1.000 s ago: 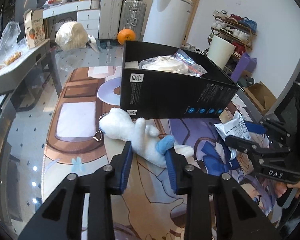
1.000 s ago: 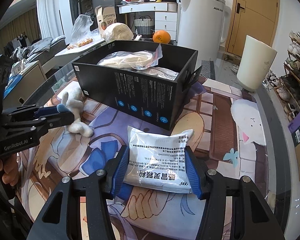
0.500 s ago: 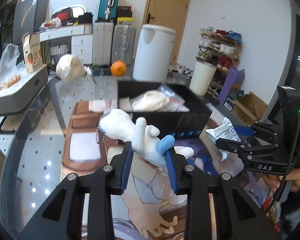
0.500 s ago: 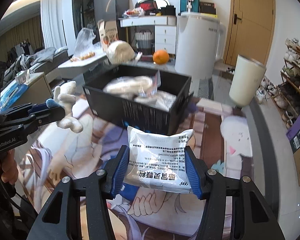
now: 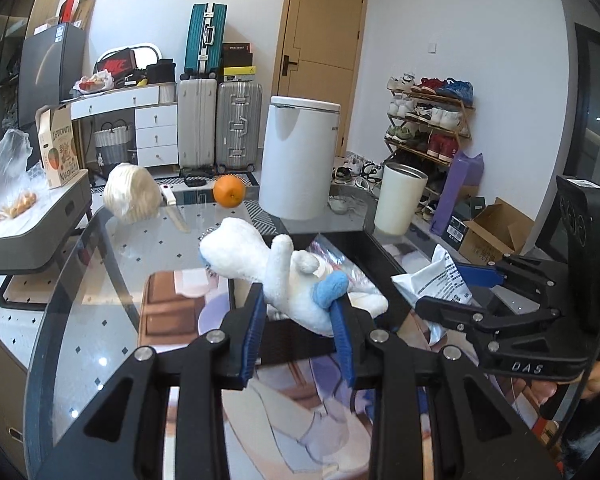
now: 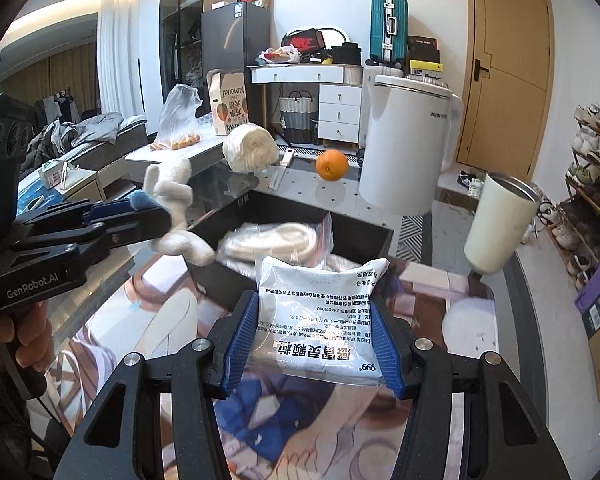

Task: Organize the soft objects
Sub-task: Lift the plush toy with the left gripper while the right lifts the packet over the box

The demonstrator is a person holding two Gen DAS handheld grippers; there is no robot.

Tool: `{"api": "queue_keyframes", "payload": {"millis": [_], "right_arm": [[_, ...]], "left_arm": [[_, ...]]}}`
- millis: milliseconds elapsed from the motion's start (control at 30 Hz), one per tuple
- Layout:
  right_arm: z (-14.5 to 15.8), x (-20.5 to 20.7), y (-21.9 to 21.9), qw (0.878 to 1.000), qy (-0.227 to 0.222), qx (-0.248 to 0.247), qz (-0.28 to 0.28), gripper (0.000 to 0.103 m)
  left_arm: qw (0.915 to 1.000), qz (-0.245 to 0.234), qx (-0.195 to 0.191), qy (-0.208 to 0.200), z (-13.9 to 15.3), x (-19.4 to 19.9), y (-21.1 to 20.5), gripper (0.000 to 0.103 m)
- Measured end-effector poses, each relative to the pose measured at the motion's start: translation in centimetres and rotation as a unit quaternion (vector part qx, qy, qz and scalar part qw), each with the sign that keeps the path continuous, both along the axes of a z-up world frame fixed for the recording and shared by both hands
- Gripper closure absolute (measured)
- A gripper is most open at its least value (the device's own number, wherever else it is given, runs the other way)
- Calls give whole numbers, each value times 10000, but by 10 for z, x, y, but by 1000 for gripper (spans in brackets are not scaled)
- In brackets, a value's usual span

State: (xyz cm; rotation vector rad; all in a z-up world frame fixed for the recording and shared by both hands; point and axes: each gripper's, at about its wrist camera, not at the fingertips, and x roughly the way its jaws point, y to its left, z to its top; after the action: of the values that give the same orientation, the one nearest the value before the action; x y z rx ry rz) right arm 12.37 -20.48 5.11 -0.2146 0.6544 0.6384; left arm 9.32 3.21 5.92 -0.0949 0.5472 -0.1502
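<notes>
The left gripper (image 5: 300,330) is pinching a white plush toy (image 5: 276,276) between its blue pads, carrying it in the air above the near edge of an open black box (image 6: 300,224) that is sitting on the glass bench (image 5: 100,288). The toy's head is pointing up and to the left, while a blue limb is pressing against the right-hand pad. The right gripper (image 6: 314,340) is clamping a white printed sachet (image 6: 324,312) by its two sides, holding it flat and lifted just in front of the same box; seen from the left wrist, the sachet (image 5: 436,280) is hanging to the right of the toy, the two items near each other but apart. Inside the box, a clear bag of white material (image 6: 276,242) is lying against the far side. A patterned mat (image 6: 148,328) with cartoon artwork is covering the bench beneath both grippers. At the bench's far end, an orange (image 6: 332,165) is resting beside a pale bundle wrapped in plastic (image 6: 250,148). Beyond the bench, a white bin (image 5: 298,156) is standing on the floor near a cream cylinder (image 5: 400,198), with suitcases (image 5: 220,124) and a shoe rack (image 5: 428,120) lining the wall.
</notes>
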Motion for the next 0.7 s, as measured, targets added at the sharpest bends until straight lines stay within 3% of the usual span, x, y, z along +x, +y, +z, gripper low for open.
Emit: {"api": "queue_keyframes", "payload": {"millis": [700], "right_arm": [[-10,51,41,9972,-103,-417,613,48]], "left_arm": [[9999,76,-38,125,-5,40,3,72]]}}
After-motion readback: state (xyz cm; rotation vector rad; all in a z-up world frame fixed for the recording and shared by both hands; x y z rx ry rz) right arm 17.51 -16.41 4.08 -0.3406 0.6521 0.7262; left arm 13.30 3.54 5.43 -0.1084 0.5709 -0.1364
